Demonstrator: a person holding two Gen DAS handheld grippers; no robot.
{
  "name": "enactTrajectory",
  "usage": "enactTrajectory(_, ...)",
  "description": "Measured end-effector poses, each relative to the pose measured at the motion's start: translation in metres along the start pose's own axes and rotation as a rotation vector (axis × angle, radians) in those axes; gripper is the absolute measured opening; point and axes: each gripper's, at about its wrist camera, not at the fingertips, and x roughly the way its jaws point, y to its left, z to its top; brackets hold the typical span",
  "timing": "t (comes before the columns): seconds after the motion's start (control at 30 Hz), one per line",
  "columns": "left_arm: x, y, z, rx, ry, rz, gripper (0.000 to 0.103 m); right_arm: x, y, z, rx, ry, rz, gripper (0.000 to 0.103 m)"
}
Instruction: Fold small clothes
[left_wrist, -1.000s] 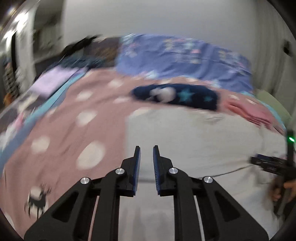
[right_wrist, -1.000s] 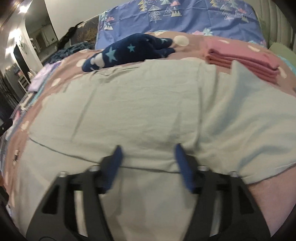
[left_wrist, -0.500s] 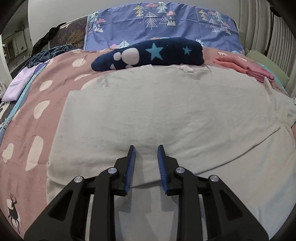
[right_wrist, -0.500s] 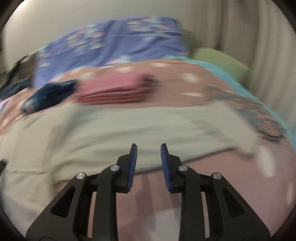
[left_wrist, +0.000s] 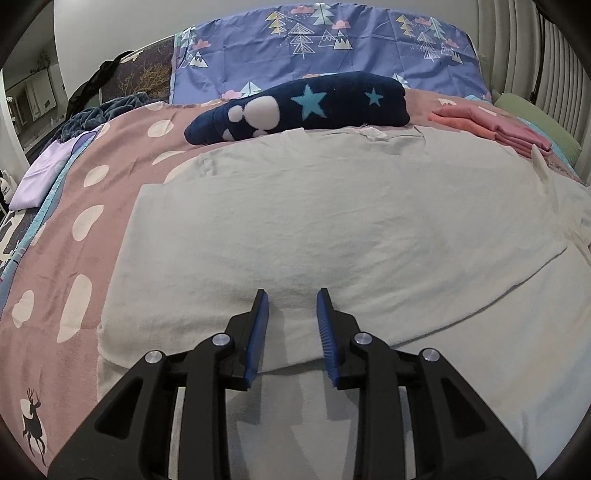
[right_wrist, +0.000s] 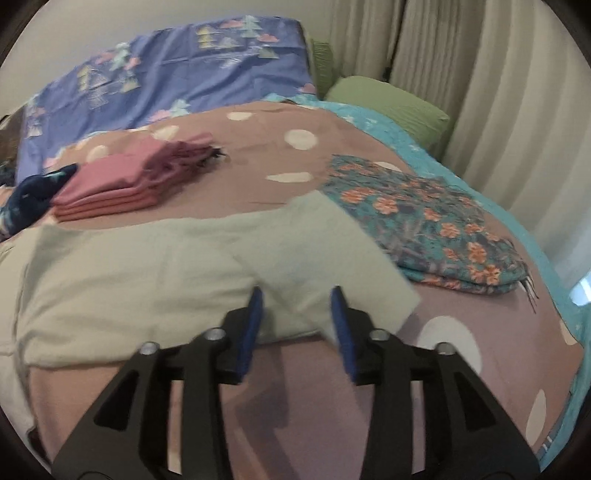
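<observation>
A pale grey shirt (left_wrist: 332, 221) lies spread on the pink dotted bedspread (left_wrist: 66, 240), its near part folded over in a soft edge. My left gripper (left_wrist: 291, 295) hovers low over that folded edge, jaws a little apart, pads not pressing the cloth. In the right wrist view the same shirt (right_wrist: 147, 266) ends in a sleeve (right_wrist: 332, 251) that sticks out to the right. My right gripper (right_wrist: 297, 295) is over the sleeve's near edge. Its jaws are opening, and the sleeve lies under and between the fingertips without being pinched.
A navy star-patterned garment (left_wrist: 314, 107) lies behind the shirt, a folded pink stack (right_wrist: 122, 181) to its right. A folded teal floral cloth (right_wrist: 424, 225) sits right of the sleeve. A blue tree-print pillow (left_wrist: 332, 48), a green pillow (right_wrist: 391, 107) and curtains (right_wrist: 517, 110) bound the far side.
My left gripper came down closer over the shirt's folded edge and opened slightly. My right gripper swung right from the shirt's body to the sleeve, narrowing and then widening again.
</observation>
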Motion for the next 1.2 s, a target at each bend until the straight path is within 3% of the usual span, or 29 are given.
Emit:
enactTrajectory(0.13, 0.0, 0.0, 0.0, 0.001, 0.0, 0.001, 0.03, 0.011, 0.012, -0.004, -0.095, 0.026, -0.102, 0.045)
enactTrajectory(0.17, 0.0, 0.0, 0.0, -0.001, -0.001, -0.001, 0.03, 0.012, 0.01, -0.003, -0.081, 0.023, -0.107, 0.037)
enactTrajectory(0.2, 0.0, 0.001, 0.0, -0.004, -0.001, -0.005, 0.03, 0.014, 0.007, 0.0, -0.06, 0.024, -0.122, 0.017)
enactTrajectory(0.23, -0.001, 0.002, 0.0, -0.008, -0.002, -0.009, 0.03, 0.015, 0.002, 0.005, -0.025, 0.03, -0.136, 0.01)
enactTrajectory(0.33, 0.0, 0.004, 0.0, -0.017, -0.002, -0.02, 0.03, 0.01, -0.011, 0.016, 0.106, 0.045, -0.096, 0.005)
enactTrajectory(0.4, 0.0, 0.005, 0.0, -0.018, -0.002, -0.022, 0.03, -0.007, -0.014, 0.024, 0.239, 0.046, 0.062, 0.005)
enactTrajectory(0.53, 0.0, 0.005, 0.0, -0.018, -0.003, -0.021, 0.03, -0.035, 0.02, 0.034, 0.413, 0.096, 0.492, 0.005)
enactTrajectory(0.67, -0.001, 0.005, 0.0, -0.022, -0.003, -0.027, 0.03, -0.064, 0.1, 0.044, 0.354, 0.134, 0.8, 0.005)
enactTrajectory(0.83, 0.0, 0.006, 0.001, -0.022, -0.003, -0.029, 0.03, -0.099, 0.197, 0.047, 0.181, 0.138, 0.998, 0.006)
enactTrajectory(0.87, 0.0, 0.006, 0.0, -0.023, -0.003, -0.029, 0.03, -0.1, 0.21, 0.045, 0.146, 0.138, 1.002, 0.011)
enactTrajectory(0.97, -0.001, 0.007, 0.0, -0.03, -0.004, -0.041, 0.031, -0.092, 0.247, 0.027, 0.033, 0.211, 0.952, 0.056)
enactTrajectory(1.03, -0.001, 0.01, 0.001, -0.043, -0.006, -0.074, 0.036, -0.084, 0.255, 0.01, -0.012, 0.25, 0.93, 0.054)
enactTrajectory(1.1, -0.004, 0.018, 0.002, -0.083, -0.012, -0.151, 0.046, -0.08, 0.251, -0.011, -0.055, 0.237, 0.867, 0.05)
enactTrajectory(1.2, -0.013, 0.018, 0.007, -0.147, -0.023, -0.232, 0.047, -0.077, 0.233, -0.039, -0.08, 0.194, 0.8, 0.045)
